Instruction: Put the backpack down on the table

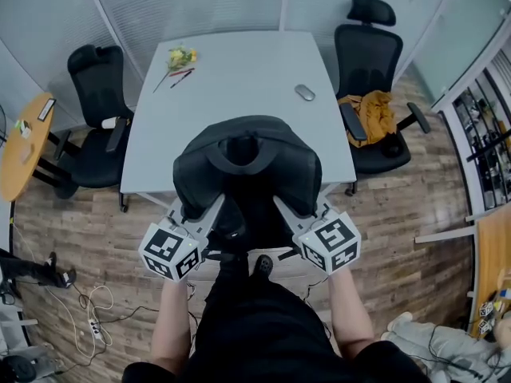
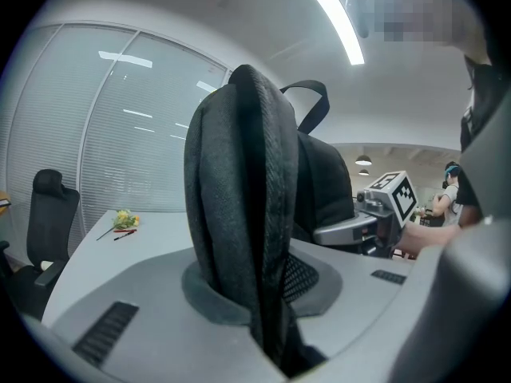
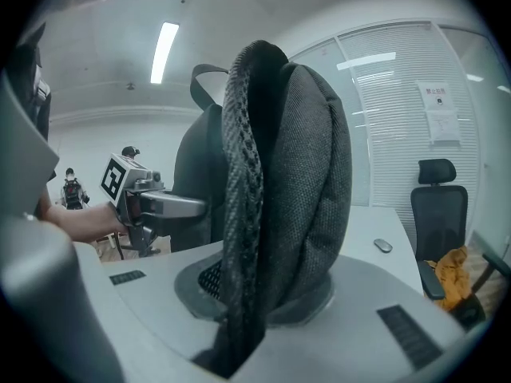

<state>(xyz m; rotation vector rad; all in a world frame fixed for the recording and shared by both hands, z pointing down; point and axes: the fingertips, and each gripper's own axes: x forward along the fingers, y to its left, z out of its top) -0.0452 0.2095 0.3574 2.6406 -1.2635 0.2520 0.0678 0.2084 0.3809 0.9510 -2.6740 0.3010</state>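
Note:
A black backpack [image 1: 247,166] hangs over the near edge of the grey table [image 1: 239,78], held up by both shoulder straps. My left gripper [image 1: 192,214] is shut on the left strap [image 2: 239,214], which fills the gap between its jaws. On the other side my right gripper [image 1: 303,214] is shut on the right strap [image 3: 279,198]. In each gripper view the padded strap stands upright between the jaws with the bag's body [image 2: 323,190] behind it. The pack's bottom is hidden, so contact with the table cannot be told.
On the table lie a yellow flower with pens [image 1: 180,58] at the far left and a grey mouse [image 1: 304,92] at the right. Black office chairs [image 1: 100,126] [image 1: 371,78] flank the table; the right one holds an orange cloth [image 1: 374,112]. Cables lie on the floor at left.

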